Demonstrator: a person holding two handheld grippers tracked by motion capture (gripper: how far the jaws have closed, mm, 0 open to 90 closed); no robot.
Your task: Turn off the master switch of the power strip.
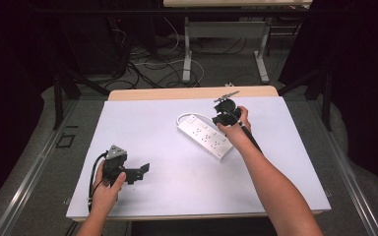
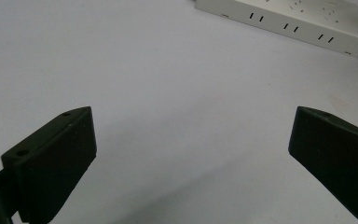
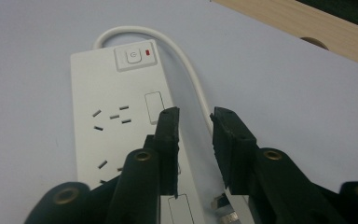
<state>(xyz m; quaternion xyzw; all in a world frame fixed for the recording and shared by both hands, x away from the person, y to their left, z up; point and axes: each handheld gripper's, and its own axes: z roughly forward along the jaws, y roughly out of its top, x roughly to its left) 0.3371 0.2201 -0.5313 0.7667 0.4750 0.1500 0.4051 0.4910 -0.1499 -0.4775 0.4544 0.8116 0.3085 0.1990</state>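
1. Power strip [image 1: 205, 135]: white, multi-socket, lying flat and diagonal on the white sheet [image 1: 177, 187] that covers the desk [image 1: 177, 92], right of centre. Its switch [image 3: 135, 56] with a red indicator sits at the far end, where the white cord [image 3: 186, 70] leaves and loops back along one side.
2. Right hand-held gripper [image 3: 195, 140]: poised over the strip's far half, jaws pointing down along its length. The jaws stand narrowed with a gap between them; the cord and the strip's edge show through that gap. Whether the pads press on anything I cannot tell; the visible tips look free of contact.
3. Left hand-held gripper [image 2: 191, 154]: released, jaws wide apart, nothing between them, resting low over bare sheet near the desk's left front, well apart from the strip.
4. Step in hand, as judged: taking hold at the strip's cord side or lining up on the switch.
5. Handling notes: centre the target between both pads before closing; keep the jaws square to the strip's long edge so it does not pivot on the smooth sheet; close gently, since the casing is hard and slippery; bring the left hand-held gripper across to steady the near end if the strip slides.
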